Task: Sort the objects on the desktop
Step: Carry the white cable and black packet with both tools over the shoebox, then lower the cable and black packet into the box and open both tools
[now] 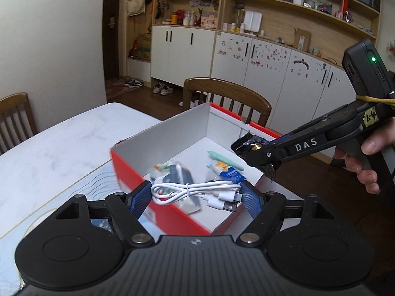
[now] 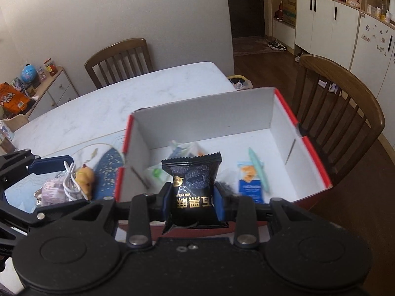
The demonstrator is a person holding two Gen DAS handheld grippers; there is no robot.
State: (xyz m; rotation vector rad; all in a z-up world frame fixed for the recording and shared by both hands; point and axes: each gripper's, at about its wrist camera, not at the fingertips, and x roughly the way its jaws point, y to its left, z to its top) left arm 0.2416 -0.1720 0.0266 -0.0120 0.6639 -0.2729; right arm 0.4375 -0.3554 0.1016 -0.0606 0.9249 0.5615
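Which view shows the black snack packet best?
The right wrist view: the black snack packet faces the camera, gold print legible, clamped in the right gripper. The left wrist view shows only its crumpled edge sticking past the fingers.

A coiled white cable [image 1: 195,193] hangs above the near wall of the open red box [image 1: 158,133]. A black snack packet [image 2: 192,192] with gold lettering stands upright over the box, where other packets [image 2: 249,181] lie.
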